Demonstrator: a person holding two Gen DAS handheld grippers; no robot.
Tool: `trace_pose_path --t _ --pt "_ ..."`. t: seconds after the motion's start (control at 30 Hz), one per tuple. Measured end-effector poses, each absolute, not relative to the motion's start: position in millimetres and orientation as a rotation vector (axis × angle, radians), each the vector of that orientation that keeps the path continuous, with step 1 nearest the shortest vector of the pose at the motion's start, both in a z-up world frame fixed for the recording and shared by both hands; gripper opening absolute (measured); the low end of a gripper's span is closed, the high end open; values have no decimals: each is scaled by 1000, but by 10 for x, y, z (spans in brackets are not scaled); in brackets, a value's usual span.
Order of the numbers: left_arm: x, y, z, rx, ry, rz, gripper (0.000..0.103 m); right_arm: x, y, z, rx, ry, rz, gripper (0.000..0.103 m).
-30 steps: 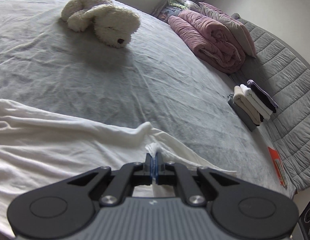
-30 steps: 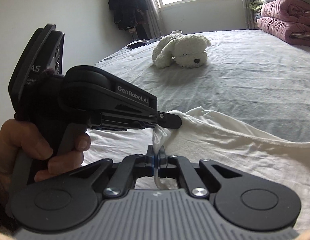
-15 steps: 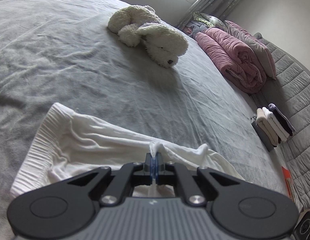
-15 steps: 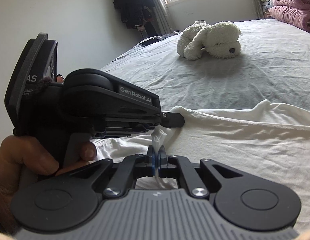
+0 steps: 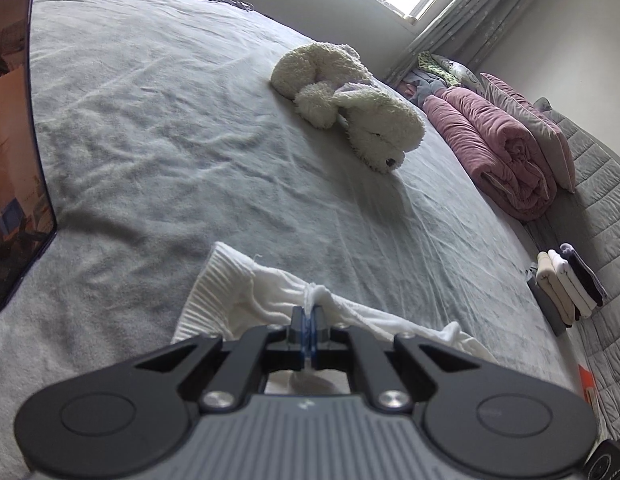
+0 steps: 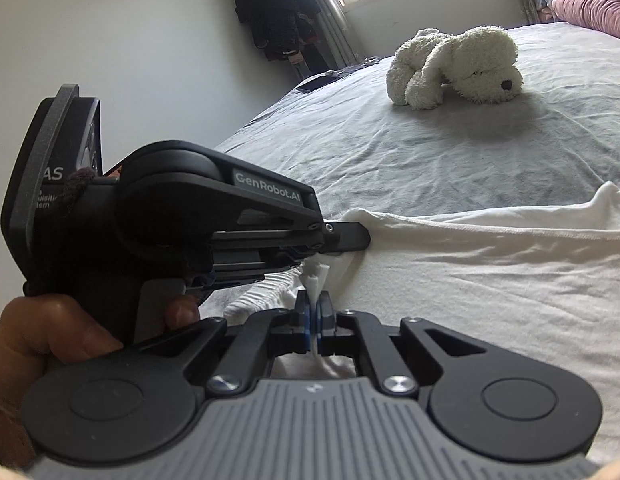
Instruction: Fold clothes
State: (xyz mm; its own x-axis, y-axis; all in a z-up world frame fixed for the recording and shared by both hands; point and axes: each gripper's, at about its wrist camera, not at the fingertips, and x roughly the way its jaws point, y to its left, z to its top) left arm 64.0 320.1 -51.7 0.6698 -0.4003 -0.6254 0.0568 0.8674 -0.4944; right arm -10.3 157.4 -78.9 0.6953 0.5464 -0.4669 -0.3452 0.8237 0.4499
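A white garment [image 6: 490,280] lies spread on the grey bed sheet [image 6: 430,152], its ribbed hem [image 5: 213,292] showing in the left wrist view. My left gripper [image 5: 309,322] is shut on a pinch of this white garment [image 5: 269,296] near the hem. My right gripper [image 6: 313,320] is shut on another pinch of the same cloth, which sticks up between the pads. In the right wrist view the left gripper [image 6: 350,238] sits close on the left, held by a person's hand [image 6: 49,332], its tip touching the garment's edge.
A white plush dog [image 5: 350,112] lies farther up the bed [image 5: 169,120]. Rolled pink blankets [image 5: 498,148] and a stack of folded clothes [image 5: 566,284] sit on the grey quilted side at right. Dark clothes [image 6: 277,16] hang by the window. A dark flat object [image 6: 318,82] lies at the bed's far edge.
Both grippers have carried the pinched cloth sideways across the bed. The garment is more bunched at the left gripper, its ribbed hem has come into view, and the plush dog has shifted right.
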Motion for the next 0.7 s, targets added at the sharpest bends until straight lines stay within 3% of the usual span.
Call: trace_pose_path --t 0.7 --pt "609 3359 -541 -441 805 -144 2 -65 1742 -871 372 654 597 7"
